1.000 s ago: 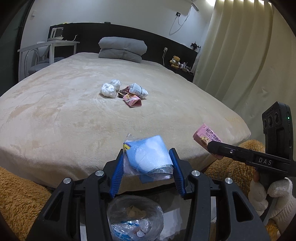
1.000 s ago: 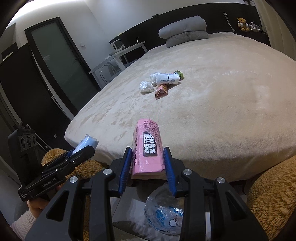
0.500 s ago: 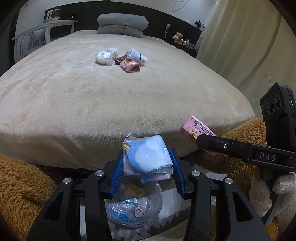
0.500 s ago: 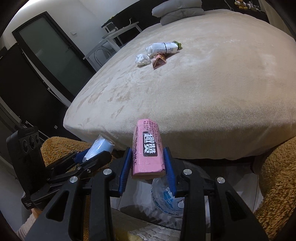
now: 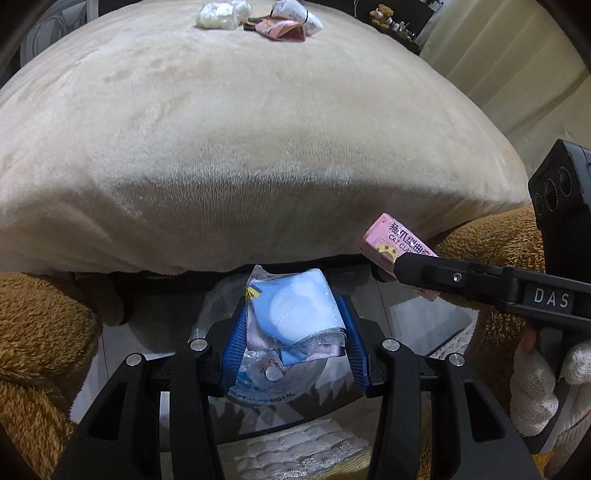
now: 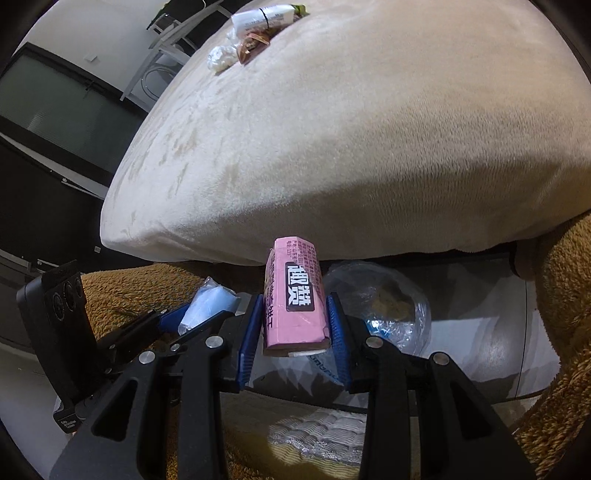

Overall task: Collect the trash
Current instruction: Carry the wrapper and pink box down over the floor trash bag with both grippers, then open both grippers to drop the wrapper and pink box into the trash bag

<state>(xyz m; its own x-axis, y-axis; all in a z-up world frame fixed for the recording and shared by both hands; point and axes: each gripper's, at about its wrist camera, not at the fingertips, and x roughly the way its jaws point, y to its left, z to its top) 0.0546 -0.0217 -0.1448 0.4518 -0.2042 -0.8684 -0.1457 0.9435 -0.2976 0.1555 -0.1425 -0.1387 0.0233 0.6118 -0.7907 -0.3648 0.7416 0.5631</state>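
The left gripper (image 5: 293, 325) has its blue fingers (image 5: 233, 345) pinching a crumpled blue-and-white plastic packet (image 5: 295, 302), which stands up between them. The right gripper (image 6: 295, 332) has its fingers (image 6: 249, 341) pressed on the sides of a pink snack box (image 6: 295, 299), held upright with its black label facing the camera. In the left wrist view the pink box pokes out to the right, near the edge of the bed (image 5: 258, 147). Just below both grippers sits a bin lined with a clear plastic bag (image 6: 384, 306), with some trash already inside. Brown fuzzy fabric (image 5: 40, 332) lies on both sides of the bin. Far across the beige bed, more trash remains: white crumpled tissues (image 5: 218, 16), a pink wrapper (image 5: 280, 29) and a white rolled packet (image 6: 264, 16). A white-gloved hand (image 5: 539, 384) grips the right tool's handle.
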